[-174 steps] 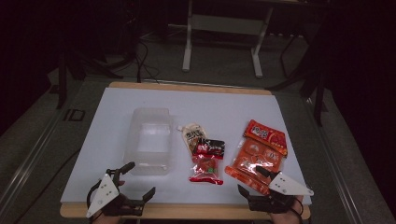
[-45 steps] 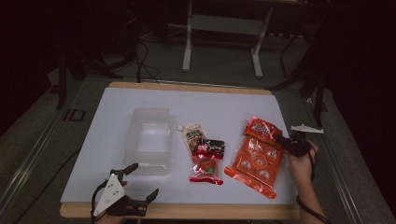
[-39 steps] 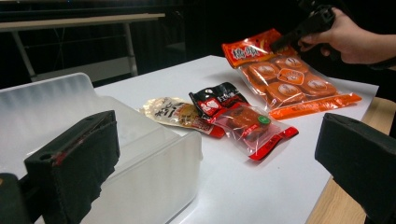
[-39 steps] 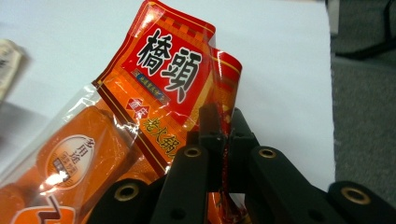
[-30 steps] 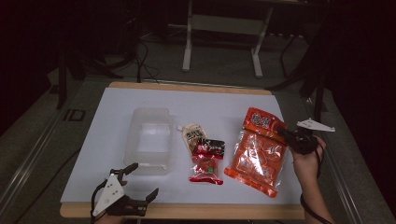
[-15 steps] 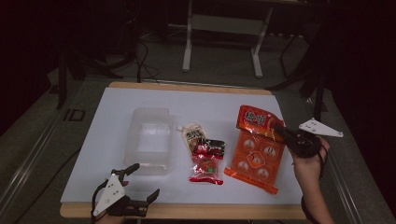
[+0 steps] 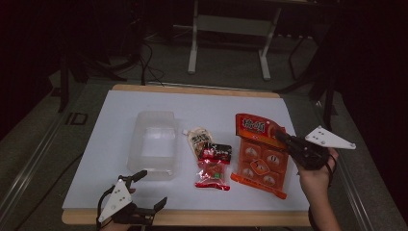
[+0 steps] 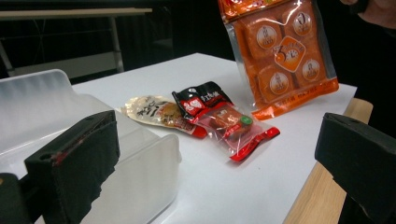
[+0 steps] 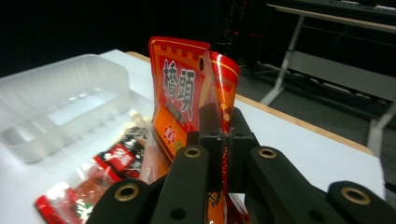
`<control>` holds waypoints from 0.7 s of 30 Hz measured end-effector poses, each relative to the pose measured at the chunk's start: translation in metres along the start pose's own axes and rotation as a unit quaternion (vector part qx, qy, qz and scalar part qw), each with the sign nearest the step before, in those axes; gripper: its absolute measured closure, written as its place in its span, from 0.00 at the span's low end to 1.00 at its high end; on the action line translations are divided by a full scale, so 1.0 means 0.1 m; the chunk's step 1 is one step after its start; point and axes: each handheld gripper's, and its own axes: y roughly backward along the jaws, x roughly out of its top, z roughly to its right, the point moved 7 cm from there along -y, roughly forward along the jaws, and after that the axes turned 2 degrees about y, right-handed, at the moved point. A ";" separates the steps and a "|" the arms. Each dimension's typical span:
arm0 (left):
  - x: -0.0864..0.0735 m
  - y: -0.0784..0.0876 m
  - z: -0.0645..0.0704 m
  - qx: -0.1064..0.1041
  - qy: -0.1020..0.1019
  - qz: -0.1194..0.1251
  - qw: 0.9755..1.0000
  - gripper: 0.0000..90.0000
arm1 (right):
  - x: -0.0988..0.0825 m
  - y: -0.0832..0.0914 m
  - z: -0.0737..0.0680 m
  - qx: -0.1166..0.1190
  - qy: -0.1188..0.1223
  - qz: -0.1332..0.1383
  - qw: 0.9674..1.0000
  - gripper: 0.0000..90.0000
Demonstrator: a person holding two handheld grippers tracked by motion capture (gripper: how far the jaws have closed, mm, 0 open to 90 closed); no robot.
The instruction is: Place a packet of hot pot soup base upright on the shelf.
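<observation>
Right tongs (image 7: 285, 140) clamped on orange packet's (image 7: 260, 154) top edge; left tongs (image 7: 144, 190) apart, idle. Risk: thin pinch slips, and the hanging packet drops short of clear tub (image 7: 153, 144).

The right gripper (image 9: 219, 154) pinches the orange snack packet (image 9: 184, 100) at its edge; left of it lie a clear plastic tub (image 9: 60, 105) and a red sachet (image 9: 116, 158)

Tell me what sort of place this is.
Probably a lab or studio set up for recording: a white-topped table under bright light, dark surroundings, cables on the floor, and a metal-legged bench behind.
</observation>
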 end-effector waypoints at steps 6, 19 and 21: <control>0.02 -0.01 0.02 -0.004 -0.004 0.002 1.000 0.00 | 0.09 0.07 -0.11 0.007 0.018 0.012 1.000 0.99; 0.17 -0.05 0.11 -0.048 0.014 -0.001 0.999 0.00 | 0.44 0.26 -0.24 0.036 0.041 0.053 0.997 0.99; 0.21 -0.06 0.14 -0.062 0.006 -0.005 0.998 0.00 | 0.49 0.29 -0.25 0.038 0.043 0.058 0.997 0.99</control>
